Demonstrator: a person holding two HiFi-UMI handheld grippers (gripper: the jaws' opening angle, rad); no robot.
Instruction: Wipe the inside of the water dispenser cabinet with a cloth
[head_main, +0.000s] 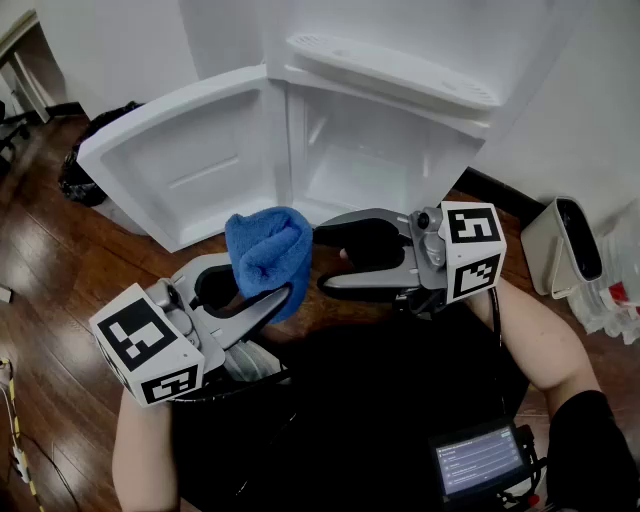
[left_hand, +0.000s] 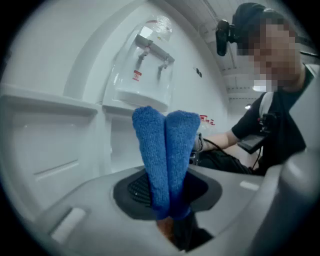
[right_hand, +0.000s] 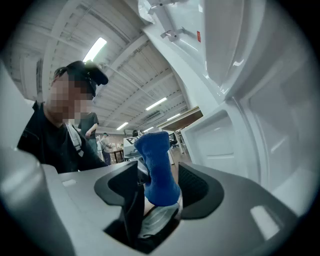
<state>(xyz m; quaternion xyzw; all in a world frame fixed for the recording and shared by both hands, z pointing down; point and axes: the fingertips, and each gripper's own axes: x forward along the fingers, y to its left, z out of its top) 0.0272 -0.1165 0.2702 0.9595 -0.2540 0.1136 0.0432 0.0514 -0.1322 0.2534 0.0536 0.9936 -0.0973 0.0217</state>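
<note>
left gripper (head_main: 272, 294) pinched shut on folded blue cloth (head_main: 268, 245), just short of the open water dispenser cabinet (head_main: 372, 165). right gripper (head_main: 322, 258) jaws wide, empty, beside cloth. risk: small bite, so wall friction could pull the cloth out.

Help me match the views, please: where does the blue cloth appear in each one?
Head view: the blue cloth sits centre, pinched by the left gripper.
Left gripper view: the cloth stands centre, between shut jaws.
Right gripper view: the cloth shows lower centre, seen through the gap of the right gripper's open jaws.
Shared landmark: the white water dispenser, in the background of every view.
</note>
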